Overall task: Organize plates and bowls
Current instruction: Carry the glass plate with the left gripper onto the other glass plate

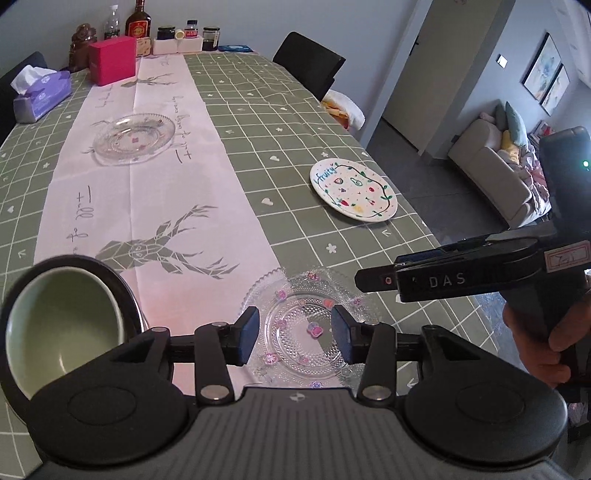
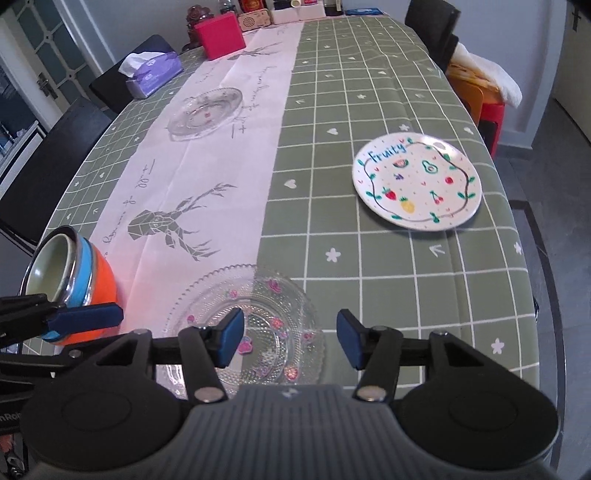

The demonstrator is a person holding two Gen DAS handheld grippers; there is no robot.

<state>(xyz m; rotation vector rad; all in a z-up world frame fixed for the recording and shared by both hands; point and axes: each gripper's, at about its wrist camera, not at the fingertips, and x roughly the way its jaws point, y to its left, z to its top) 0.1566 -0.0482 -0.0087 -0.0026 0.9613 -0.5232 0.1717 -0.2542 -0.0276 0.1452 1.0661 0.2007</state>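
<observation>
A clear glass plate with flower dots lies at the table's near edge. My left gripper is open just above it, holding nothing. My right gripper is open over the plate's right side, also empty; it shows from the side in the left wrist view. A stack of bowls, green inside and orange outside, stands at the near left. A white "Fruity" plate lies at the right. A second glass plate lies farther back on the runner.
A purple tissue box and a pink box stand at the far left, with bottles and jars at the far end. Black chairs flank the table. The table's right edge is close.
</observation>
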